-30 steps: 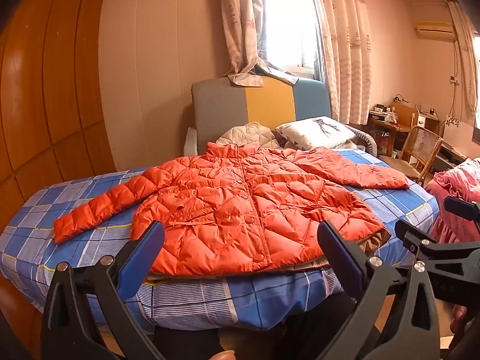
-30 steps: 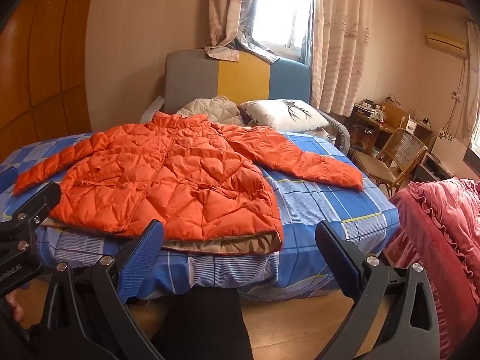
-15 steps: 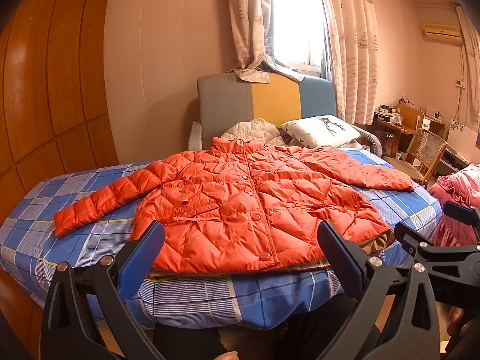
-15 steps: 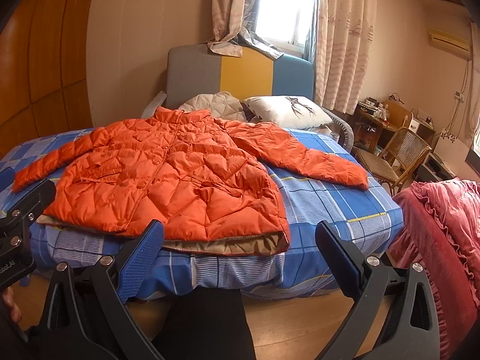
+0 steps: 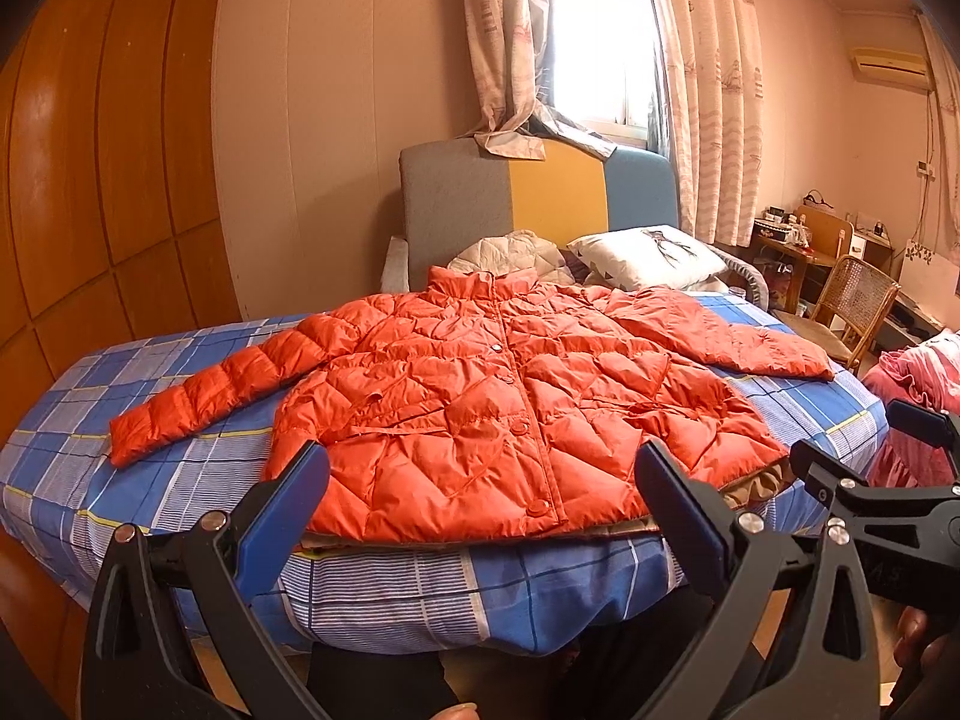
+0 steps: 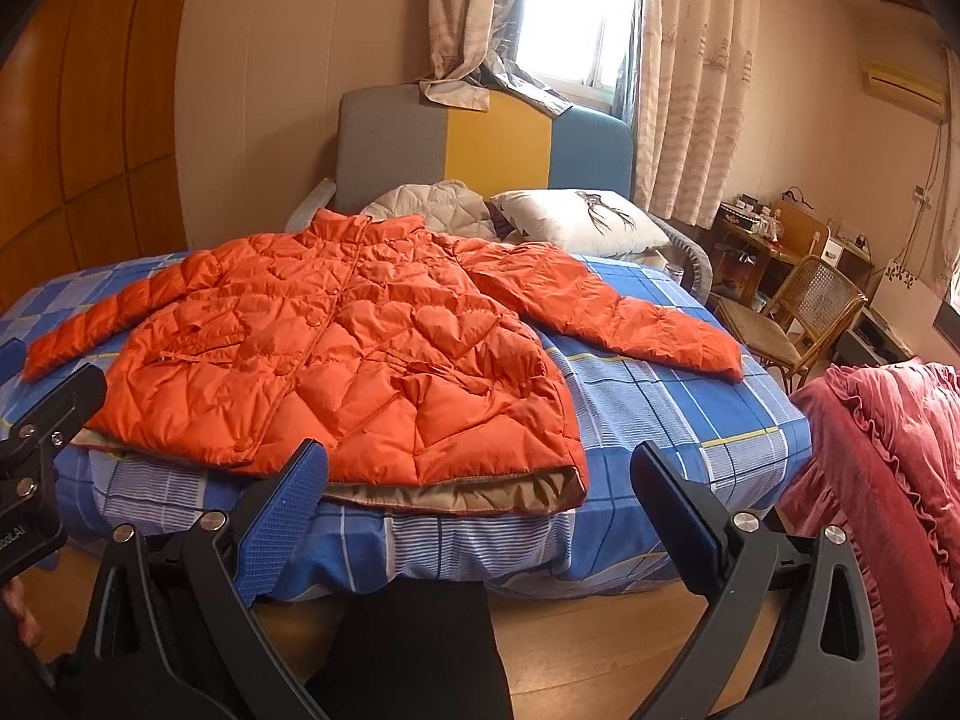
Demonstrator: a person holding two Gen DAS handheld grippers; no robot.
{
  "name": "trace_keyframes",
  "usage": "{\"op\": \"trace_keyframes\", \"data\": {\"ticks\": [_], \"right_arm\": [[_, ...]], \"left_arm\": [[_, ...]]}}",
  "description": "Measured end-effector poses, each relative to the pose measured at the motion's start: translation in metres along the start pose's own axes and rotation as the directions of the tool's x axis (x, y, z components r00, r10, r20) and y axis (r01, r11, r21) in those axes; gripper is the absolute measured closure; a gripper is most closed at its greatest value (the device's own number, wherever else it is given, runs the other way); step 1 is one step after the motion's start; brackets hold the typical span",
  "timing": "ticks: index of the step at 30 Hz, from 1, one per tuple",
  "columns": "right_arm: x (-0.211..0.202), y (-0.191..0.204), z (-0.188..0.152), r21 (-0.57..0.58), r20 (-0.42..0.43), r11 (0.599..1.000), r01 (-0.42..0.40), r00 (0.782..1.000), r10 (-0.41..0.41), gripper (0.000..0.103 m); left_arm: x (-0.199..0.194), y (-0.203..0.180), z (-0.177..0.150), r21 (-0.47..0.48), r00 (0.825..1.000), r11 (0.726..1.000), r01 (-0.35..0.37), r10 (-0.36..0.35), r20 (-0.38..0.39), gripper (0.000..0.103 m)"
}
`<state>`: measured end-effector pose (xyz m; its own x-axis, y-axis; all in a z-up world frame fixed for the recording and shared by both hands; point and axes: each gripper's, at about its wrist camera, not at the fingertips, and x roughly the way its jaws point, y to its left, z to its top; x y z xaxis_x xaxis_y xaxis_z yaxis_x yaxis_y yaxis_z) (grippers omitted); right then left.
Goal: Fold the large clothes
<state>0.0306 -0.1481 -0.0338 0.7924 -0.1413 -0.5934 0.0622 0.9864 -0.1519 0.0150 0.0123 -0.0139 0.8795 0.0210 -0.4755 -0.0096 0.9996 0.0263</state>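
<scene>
An orange quilted puffer jacket (image 5: 492,402) (image 6: 336,360) lies face up and buttoned on the bed, both sleeves spread out to the sides, its hem at the bed's near edge with tan lining showing underneath. My left gripper (image 5: 480,492) hangs open in front of the hem, short of the bed, with nothing between its blue pads. My right gripper (image 6: 477,492) is also open and empty, off the hem's right corner. Each gripper shows at the edge of the other's view.
The bed has a blue checked sheet (image 5: 90,420) (image 6: 678,408) and a grey, yellow and blue headboard (image 5: 534,192). A white pillow (image 6: 576,222) and a beige quilted item lie behind the collar. A rattan chair (image 6: 804,312), a desk and a pink ruffled cover (image 6: 888,438) stand right.
Both views have tilted up slightly, so the jacket and bed sit a little lower in frame. Both grippers stay open and empty. The jacket has not moved.
</scene>
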Motion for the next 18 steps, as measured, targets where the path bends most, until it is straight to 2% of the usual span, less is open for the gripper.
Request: {"op": "trace_keyframes", "data": {"ticks": [18], "right_arm": [[0.008, -0.012, -0.004, 0.028, -0.021, 1.000, 0.011, 1.000, -0.010, 0.003]], "left_arm": [[0.005, 0.006, 0.000, -0.019, 1.000, 1.000, -0.007, 0.006, -0.024, 0.002]]}}
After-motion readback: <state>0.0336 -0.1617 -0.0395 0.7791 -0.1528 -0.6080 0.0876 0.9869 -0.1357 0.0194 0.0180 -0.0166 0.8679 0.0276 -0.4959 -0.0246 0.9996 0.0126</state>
